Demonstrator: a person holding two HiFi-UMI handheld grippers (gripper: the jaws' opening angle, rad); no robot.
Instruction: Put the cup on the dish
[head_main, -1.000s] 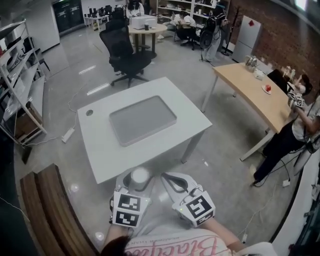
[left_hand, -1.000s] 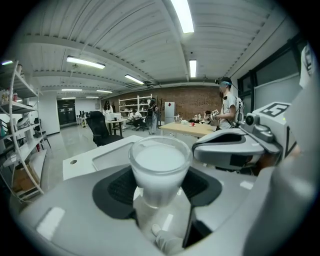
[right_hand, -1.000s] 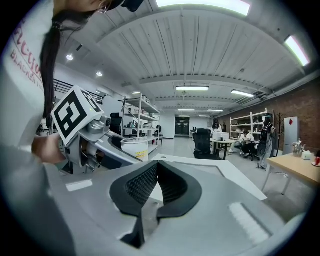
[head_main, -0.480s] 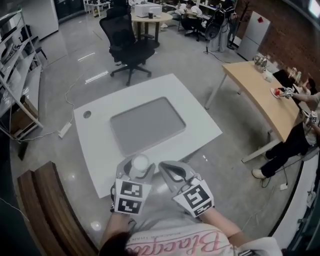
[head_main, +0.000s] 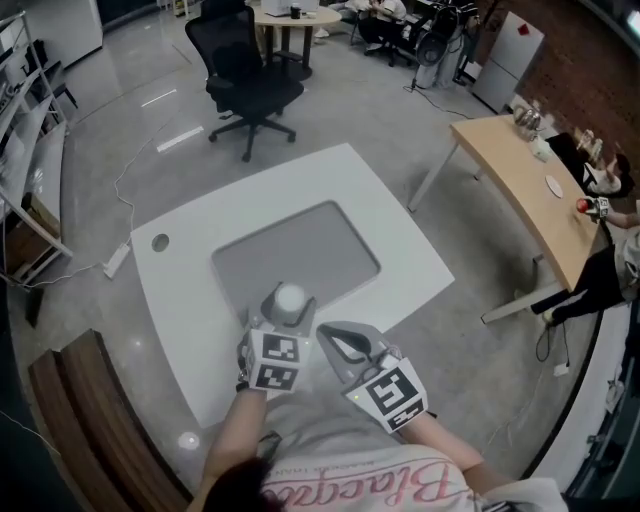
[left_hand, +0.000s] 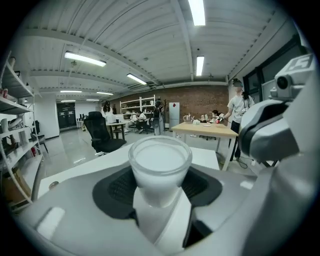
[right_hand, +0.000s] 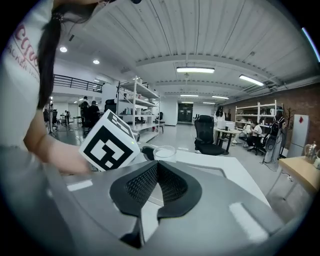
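A white cup (head_main: 289, 298) stands upright between the jaws of my left gripper (head_main: 287, 308), which is shut on it. In the left gripper view the cup (left_hand: 160, 167) fills the middle, with the black pads (left_hand: 120, 187) pressed against its sides. The cup hangs over the near edge of a grey rectangular dish (head_main: 310, 245) that lies on a white table (head_main: 180, 290). My right gripper (head_main: 337, 343) is just right of the left one, at the table's near edge, shut and empty. The right gripper view shows its pads (right_hand: 142, 182) closed together, the cup (right_hand: 164, 152) beyond them.
A black office chair (head_main: 245, 85) stands beyond the table. A wooden table (head_main: 515, 170) with a person (head_main: 612, 185) beside it is at the right. A wooden bench (head_main: 85, 430) runs along the near left. The white table has a small round hole (head_main: 160, 242).
My left gripper has carried the cup forward, from in front of the table's edge to over the near edge of the grey dish. The right gripper has stayed where it was.
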